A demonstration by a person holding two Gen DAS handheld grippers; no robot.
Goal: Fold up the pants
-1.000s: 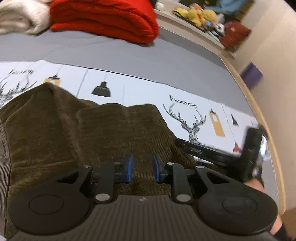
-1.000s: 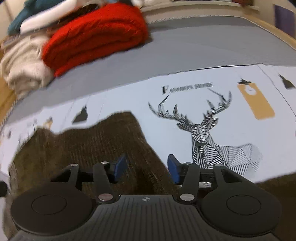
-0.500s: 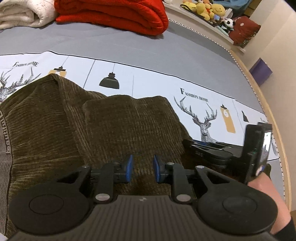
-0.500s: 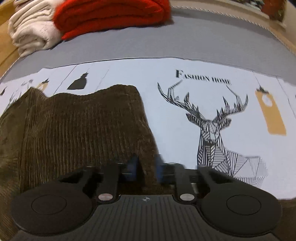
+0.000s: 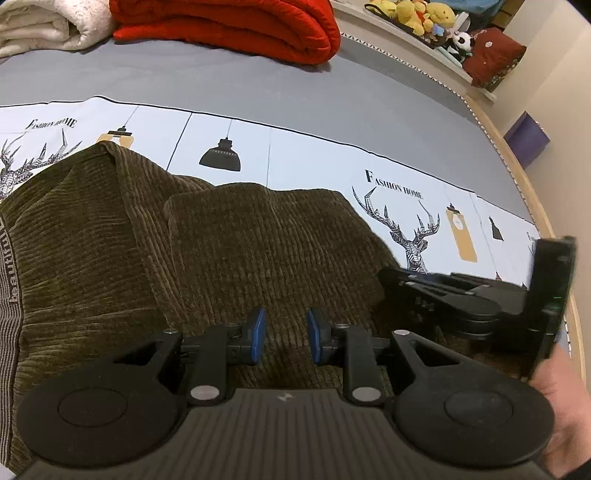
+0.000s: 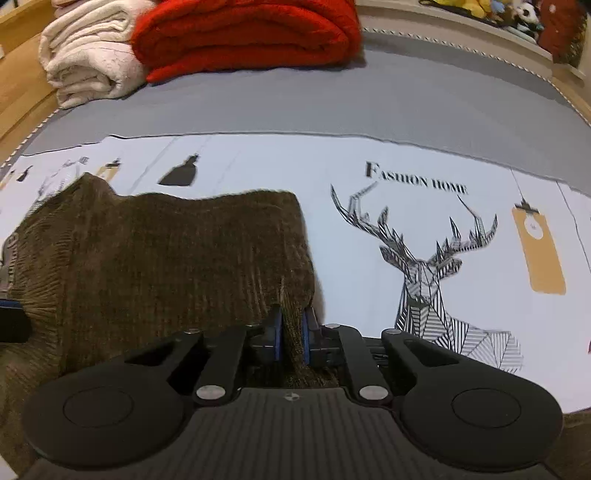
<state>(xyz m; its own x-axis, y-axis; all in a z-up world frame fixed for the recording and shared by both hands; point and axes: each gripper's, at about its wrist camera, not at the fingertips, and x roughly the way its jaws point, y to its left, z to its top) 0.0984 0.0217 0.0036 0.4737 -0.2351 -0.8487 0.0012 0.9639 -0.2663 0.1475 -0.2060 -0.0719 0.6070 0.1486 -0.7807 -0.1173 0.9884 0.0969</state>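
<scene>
Dark olive corduroy pants [image 5: 240,251] lie partly folded on a printed bedsheet [image 5: 317,162], with a grey waistband at the far left. My left gripper [image 5: 283,336] hovers just over the fabric's near part, its blue pads a little apart with nothing between them. My right gripper [image 6: 291,332] is shut on a pinched ridge of the pants [image 6: 173,258] at the fold's right edge. The right gripper also shows in the left wrist view [image 5: 436,295], low at the pants' right side.
A folded red blanket [image 5: 229,26] and a cream blanket [image 5: 44,26] lie at the far side of the bed. A shelf with plush toys [image 5: 424,14] runs behind. The bed's wooden edge [image 5: 517,166] curves along the right. A deer print [image 6: 424,258] shows beside the pants.
My right gripper went from open to shut on the right edge of the pants. My left gripper stayed over the fabric with its pads slightly apart.
</scene>
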